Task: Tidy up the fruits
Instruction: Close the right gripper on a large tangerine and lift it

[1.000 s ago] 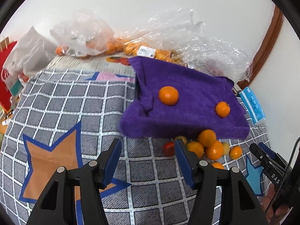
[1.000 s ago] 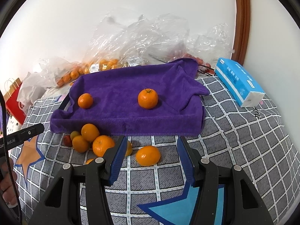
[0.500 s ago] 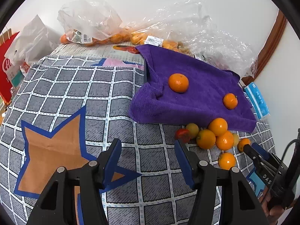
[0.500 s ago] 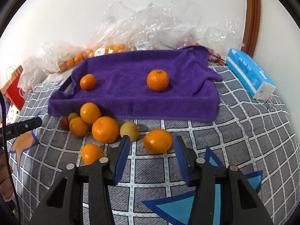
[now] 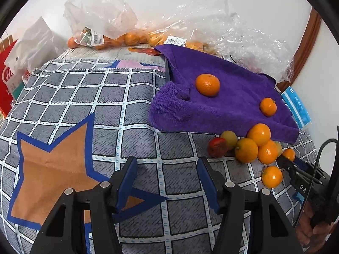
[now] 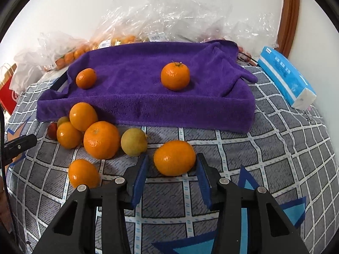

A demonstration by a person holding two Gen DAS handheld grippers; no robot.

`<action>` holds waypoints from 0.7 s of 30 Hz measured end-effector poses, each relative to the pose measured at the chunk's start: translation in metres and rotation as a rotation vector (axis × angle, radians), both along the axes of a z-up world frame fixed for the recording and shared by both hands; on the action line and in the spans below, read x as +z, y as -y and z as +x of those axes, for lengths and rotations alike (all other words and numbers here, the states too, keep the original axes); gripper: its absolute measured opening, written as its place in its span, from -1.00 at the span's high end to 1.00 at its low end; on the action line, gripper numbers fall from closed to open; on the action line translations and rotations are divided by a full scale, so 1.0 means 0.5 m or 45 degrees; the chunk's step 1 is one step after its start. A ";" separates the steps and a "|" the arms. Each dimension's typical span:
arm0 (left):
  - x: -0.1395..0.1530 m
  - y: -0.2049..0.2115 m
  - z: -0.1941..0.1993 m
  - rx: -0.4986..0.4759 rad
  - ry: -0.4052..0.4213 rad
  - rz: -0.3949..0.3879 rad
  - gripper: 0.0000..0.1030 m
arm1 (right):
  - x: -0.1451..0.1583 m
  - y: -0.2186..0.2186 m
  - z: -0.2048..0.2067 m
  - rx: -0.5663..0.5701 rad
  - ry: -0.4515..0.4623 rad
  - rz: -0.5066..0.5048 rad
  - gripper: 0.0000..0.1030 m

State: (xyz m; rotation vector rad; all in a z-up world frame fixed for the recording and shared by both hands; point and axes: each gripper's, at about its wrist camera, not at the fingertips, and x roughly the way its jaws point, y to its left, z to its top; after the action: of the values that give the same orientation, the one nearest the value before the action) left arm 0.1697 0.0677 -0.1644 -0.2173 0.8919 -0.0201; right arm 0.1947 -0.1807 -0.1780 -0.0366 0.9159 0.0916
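The right tongs [image 6: 171, 169] stand wide around a loose orange [image 6: 174, 158] at lower centre. Closing off-centre could squirt it into the yellow fruit [image 6: 134, 141]; the left tongs [image 5: 167, 175] gape wide, empty

Left wrist cam sits low over the checked cloth [image 5: 106, 97], looking fwd between the left gripper [image 5: 167, 182] fingers, facing the back wall. It's set to the left of the purple towel [image 5: 233, 105], so towel and loose fruit pile [image 5: 252, 146] fall on its right side, fairly near.

Right wrist cam is lower and closer in, facing the towel [image 6: 137, 80] front edge almost square-on, w/ one orange [image 6: 174, 158] right between the right gripper [image 6: 172, 165] fingers.

Both views share towel, the two oranges on it, fruit pile, plastic bags [image 6: 169, 14] at back, blue tissue pack [image 6: 284, 76]. Each cam also catches the other gripper at frame edge.
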 end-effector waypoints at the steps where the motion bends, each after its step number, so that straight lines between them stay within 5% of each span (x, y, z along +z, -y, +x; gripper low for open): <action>1: 0.000 0.000 -0.001 0.000 0.003 0.002 -0.09 | 0.001 -0.001 0.001 -0.002 0.003 -0.005 0.22; 21: -0.001 0.000 -0.007 0.016 0.023 -0.041 -0.13 | 0.020 -0.001 -0.020 0.020 0.061 0.002 0.27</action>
State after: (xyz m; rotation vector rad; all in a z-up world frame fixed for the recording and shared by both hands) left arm 0.1663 0.0678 -0.1649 -0.2523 0.8727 -0.0243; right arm 0.1847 -0.1802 -0.1682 -0.0449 0.8676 0.1058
